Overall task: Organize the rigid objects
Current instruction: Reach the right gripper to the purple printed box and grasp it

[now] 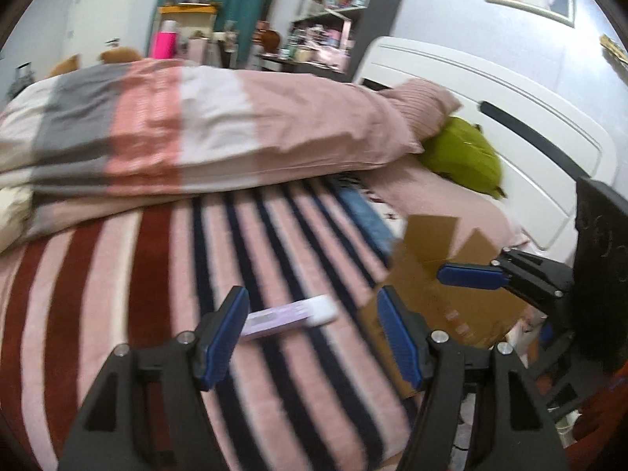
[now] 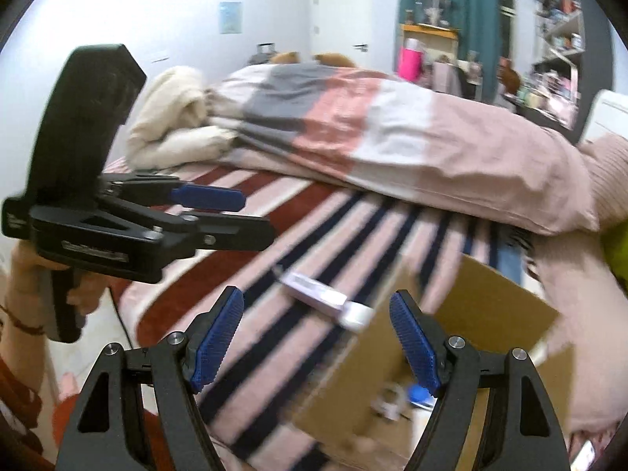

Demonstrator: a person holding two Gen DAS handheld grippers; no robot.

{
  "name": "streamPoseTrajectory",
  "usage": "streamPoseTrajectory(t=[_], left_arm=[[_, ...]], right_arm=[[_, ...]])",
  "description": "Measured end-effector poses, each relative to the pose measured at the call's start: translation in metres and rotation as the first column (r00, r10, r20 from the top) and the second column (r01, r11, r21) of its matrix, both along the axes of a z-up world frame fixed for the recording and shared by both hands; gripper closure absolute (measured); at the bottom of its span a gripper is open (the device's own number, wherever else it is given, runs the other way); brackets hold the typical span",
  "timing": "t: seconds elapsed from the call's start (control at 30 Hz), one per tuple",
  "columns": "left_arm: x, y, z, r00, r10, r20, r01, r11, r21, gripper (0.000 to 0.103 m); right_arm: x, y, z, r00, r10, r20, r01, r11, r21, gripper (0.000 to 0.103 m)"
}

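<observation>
A lilac tube with a white cap point(image 1: 290, 315) lies on the striped bed cover, between and just beyond the fingers of my left gripper point(image 1: 314, 314), which is open and empty. The tube also shows in the right wrist view point(image 2: 325, 298), ahead of my right gripper point(image 2: 316, 312), which is open and empty. An open cardboard box point(image 1: 443, 274) stands at the bed's right side; in the right wrist view the box point(image 2: 482, 314) holds small items, one blue. The left gripper point(image 2: 219, 212) shows at the left of the right wrist view; the right gripper point(image 1: 486, 276) shows over the box.
A folded pink, grey and white duvet point(image 1: 188, 133) lies across the bed behind the tube. A green cushion point(image 1: 463, 153) and a pink pillow point(image 1: 424, 102) lie by the white headboard point(image 1: 510, 117). Shelves and a cluttered table stand at the back.
</observation>
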State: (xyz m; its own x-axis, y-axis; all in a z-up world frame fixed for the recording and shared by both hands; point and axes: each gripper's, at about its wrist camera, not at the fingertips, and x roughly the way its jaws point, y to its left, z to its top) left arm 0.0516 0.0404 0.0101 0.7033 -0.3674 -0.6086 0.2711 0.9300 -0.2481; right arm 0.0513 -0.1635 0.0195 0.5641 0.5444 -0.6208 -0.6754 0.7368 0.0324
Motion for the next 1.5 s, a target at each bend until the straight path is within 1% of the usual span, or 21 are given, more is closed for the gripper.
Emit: streamPoseTrajectory(t=[0.13, 0.23, 0.3, 0.4, 0.5, 0.57, 0.63, 0.7, 0.8, 0.87, 1.0, 1.13, 1.23, 1.27, 1.3, 1.33, 1.37, 1.4, 1.43, 1.47, 1.5], left_arm=[[-0.011, 0.040, -0.026, 0.998, 0.069, -0.010, -0.069, 0.998, 0.007, 0.038], [-0.016, 0.065, -0.044, 0.995, 0.098, -0.019, -0.098, 0.995, -0.010, 0.038], [-0.017, 0.078, -0.056, 0.994, 0.110, -0.026, -0.111, 0.993, -0.026, 0.038], [-0.019, 0.090, -0.070, 0.992, 0.118, -0.035, -0.119, 0.992, -0.033, 0.038], [-0.018, 0.098, -0.085, 0.992, 0.115, -0.046, -0.116, 0.993, -0.027, 0.038], [-0.016, 0.101, -0.092, 0.992, 0.115, -0.053, -0.116, 0.993, -0.027, 0.038], [-0.013, 0.104, -0.098, 0.992, 0.112, -0.058, -0.114, 0.993, -0.034, 0.038], [-0.010, 0.107, -0.103, 0.992, 0.110, -0.063, -0.112, 0.993, -0.043, 0.038], [-0.005, 0.109, -0.110, 0.992, 0.105, -0.073, -0.109, 0.993, -0.050, 0.038], [-0.002, 0.108, -0.114, 0.992, 0.101, -0.081, -0.105, 0.993, -0.055, 0.038], [0.001, 0.108, -0.118, 0.991, 0.098, -0.091, -0.104, 0.993, -0.060, 0.038], [0.002, 0.107, -0.118, 0.991, 0.097, -0.095, -0.104, 0.992, -0.070, 0.038], [0.001, 0.105, -0.116, 0.991, 0.094, -0.096, -0.101, 0.993, -0.062, 0.038], [0.001, 0.105, -0.116, 0.991, 0.094, -0.097, -0.100, 0.993, -0.059, 0.038], [0.001, 0.104, -0.116, 0.991, 0.094, -0.099, -0.100, 0.993, -0.056, 0.038], [0.000, 0.104, -0.116, 0.990, 0.095, -0.100, -0.101, 0.993, -0.055, 0.038], [0.000, 0.104, -0.116, 0.990, 0.097, -0.101, -0.102, 0.993, -0.054, 0.038], [0.000, 0.104, -0.117, 0.990, 0.098, -0.102, -0.104, 0.993, -0.054, 0.038], [0.001, 0.104, -0.117, 0.990, 0.098, -0.103, -0.104, 0.993, -0.055, 0.038], [0.001, 0.103, -0.117, 0.990, 0.097, -0.104, -0.103, 0.993, -0.057, 0.038], [0.001, 0.103, -0.117, 0.990, 0.096, -0.104, -0.102, 0.993, -0.059, 0.038]], right_arm=[[-0.003, 0.053, -0.014, 0.997, 0.073, -0.023, -0.074, 0.996, -0.043, 0.028], [0.001, 0.082, -0.033, 0.994, 0.087, -0.064, -0.091, 0.993, -0.069, 0.028], [0.007, 0.095, -0.048, 0.993, 0.079, -0.088, -0.087, 0.993, -0.082, 0.028], [0.027, 0.113, -0.081, 0.991, 0.018, -0.132, -0.034, 0.992, -0.122, 0.028], [0.049, 0.118, -0.104, 0.990, -0.069, -0.120, 0.051, 0.987, -0.151, 0.028], [0.067, 0.117, -0.117, 0.985, -0.145, -0.090, 0.129, 0.978, -0.165, 0.028], [0.081, 0.115, -0.125, 0.978, -0.203, -0.055, 0.189, 0.964, -0.186, 0.028], [0.094, 0.113, -0.133, 0.970, -0.237, -0.049, 0.223, 0.953, -0.205, 0.028], [0.109, 0.109, -0.144, 0.959, -0.272, -0.084, 0.249, 0.946, -0.209, 0.027], [0.113, 0.106, -0.147, 0.959, -0.273, -0.075, 0.253, 0.946, -0.202, 0.026], [0.117, 0.108, -0.150, 0.965, -0.255, -0.055, 0.240, 0.950, -0.201, 0.026], [0.125, 0.111, -0.154, 0.967, -0.252, -0.040, 0.238, 0.947, -0.218, 0.025], [0.130, 0.114, -0.162, 0.961, -0.272, -0.051, 0.252, 0.937, -0.242, 0.026], [0.130, 0.115, -0.164, 0.961, -0.271, -0.052, 0.251, 0.937, -0.241, 0.028], [0.130, 0.115, -0.166, 0.961, -0.269, -0.055, 0.249, 0.938, -0.240, 0.033], [0.130, 0.115, -0.168, 0.962, -0.265, -0.062, 0.244, 0.941, -0.235, 0.043], [0.130, 0.114, -0.168, 0.963, -0.262, -0.066, 0.241, 0.943, -0.229, 0.050], [0.129, 0.114, -0.167, 0.963, -0.261, -0.065, 0.241, 0.945, -0.223, 0.054], [0.128, 0.114, -0.165, 0.965, -0.254, -0.065, 0.235, 0.948, -0.214, 0.061], [0.126, 0.114, -0.163, 0.967, -0.245, -0.067, 0.226, 0.951, -0.209, 0.065], [0.124, 0.115, -0.161, 0.970, -0.232, -0.072, 0.213, 0.955, -0.205, 0.067]])
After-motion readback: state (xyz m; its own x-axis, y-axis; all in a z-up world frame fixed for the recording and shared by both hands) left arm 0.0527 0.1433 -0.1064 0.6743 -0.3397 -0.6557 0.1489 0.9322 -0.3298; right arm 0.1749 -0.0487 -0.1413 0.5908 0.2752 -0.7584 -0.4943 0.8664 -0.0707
